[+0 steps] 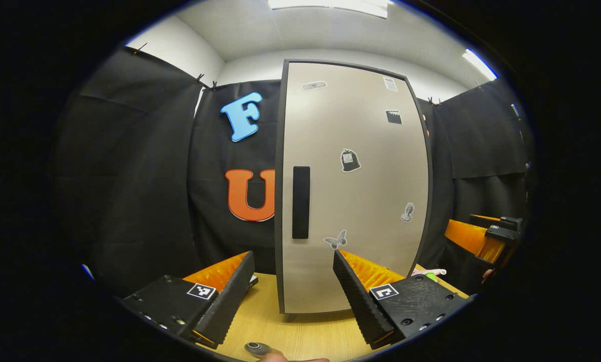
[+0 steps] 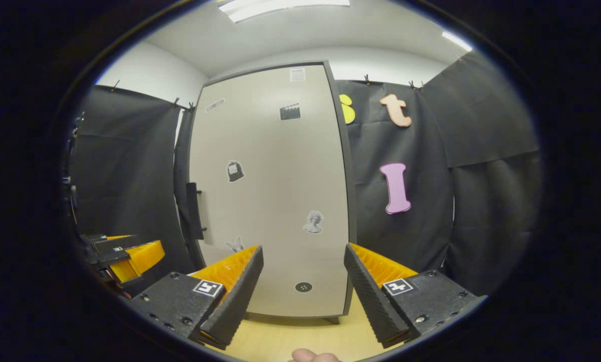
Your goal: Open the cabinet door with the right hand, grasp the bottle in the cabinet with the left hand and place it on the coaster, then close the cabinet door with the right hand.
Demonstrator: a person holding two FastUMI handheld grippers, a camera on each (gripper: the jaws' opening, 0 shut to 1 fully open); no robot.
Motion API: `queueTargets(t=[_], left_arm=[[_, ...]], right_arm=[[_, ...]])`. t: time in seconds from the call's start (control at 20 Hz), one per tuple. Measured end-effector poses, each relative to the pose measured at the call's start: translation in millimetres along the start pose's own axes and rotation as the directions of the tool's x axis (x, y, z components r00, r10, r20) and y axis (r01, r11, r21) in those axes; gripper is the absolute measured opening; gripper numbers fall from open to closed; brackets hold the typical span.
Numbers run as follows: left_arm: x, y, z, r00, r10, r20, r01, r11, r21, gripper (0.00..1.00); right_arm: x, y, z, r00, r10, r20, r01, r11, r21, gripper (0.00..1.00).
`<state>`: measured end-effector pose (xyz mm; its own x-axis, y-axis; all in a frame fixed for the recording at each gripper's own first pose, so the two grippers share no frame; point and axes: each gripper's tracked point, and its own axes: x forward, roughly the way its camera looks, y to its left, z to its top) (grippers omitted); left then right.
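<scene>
Left gripper view: wooden table (image 1: 300,337) under closed cabinet door (image 1: 353,191), black-draped walls, both grippers wide.

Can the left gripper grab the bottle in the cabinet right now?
Probably not yet. The cabinet door looks shut, so it blocks the way inside. The left gripper is open but waits in front of it, and the door's handle is untouched.

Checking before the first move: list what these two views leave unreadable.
- Bottle: hidden behind the shut cabinet door in both views.
- Coaster: a small round thing at the bottom edge of the left gripper view may be it; cut off, too small to tell.
- Stickers on the door: too small to make out.
</scene>
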<state>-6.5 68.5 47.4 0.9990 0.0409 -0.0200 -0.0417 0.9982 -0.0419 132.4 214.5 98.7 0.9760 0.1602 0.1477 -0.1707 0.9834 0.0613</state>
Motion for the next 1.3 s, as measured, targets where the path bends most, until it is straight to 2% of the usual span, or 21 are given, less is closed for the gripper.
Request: queueTargets(t=[0.15,0.2,0.9,0.95,1.3], left_arm=[[1,3,-1,1.0,0.005,-0.001,-0.005,1.0,0.0,0.95],[1,3,-1,1.0,0.005,-0.002,-0.005,1.0,-0.001,0.95],[5,2,-5,1.0,-0.009,-0.01,0.009,1.0,-0.013,0.95],[4,2,-5,1.0,-0.01,-0.014,0.01,1.0,-0.01,0.95],[2,13,-8,1.0,0.005,-0.022,-0.005,1.0,-0.01,0.95]], right_arm=[[-1,-2,3,1.0,-0.011,0.016,0.011,1.0,0.002,0.97],[-1,-2,3,1.0,-0.012,0.014,0.012,1.0,0.003,1.0],[6,-6,-6,0.999,-0.038,-0.022,0.039,0.999,0.001,0.98],[5,-7,-7,0.999,-0.04,-0.027,0.04,0.999,0.005,1.0],[7,-1,-11,0.999,-0.03,-0.042,0.031,0.999,0.016,0.97]])
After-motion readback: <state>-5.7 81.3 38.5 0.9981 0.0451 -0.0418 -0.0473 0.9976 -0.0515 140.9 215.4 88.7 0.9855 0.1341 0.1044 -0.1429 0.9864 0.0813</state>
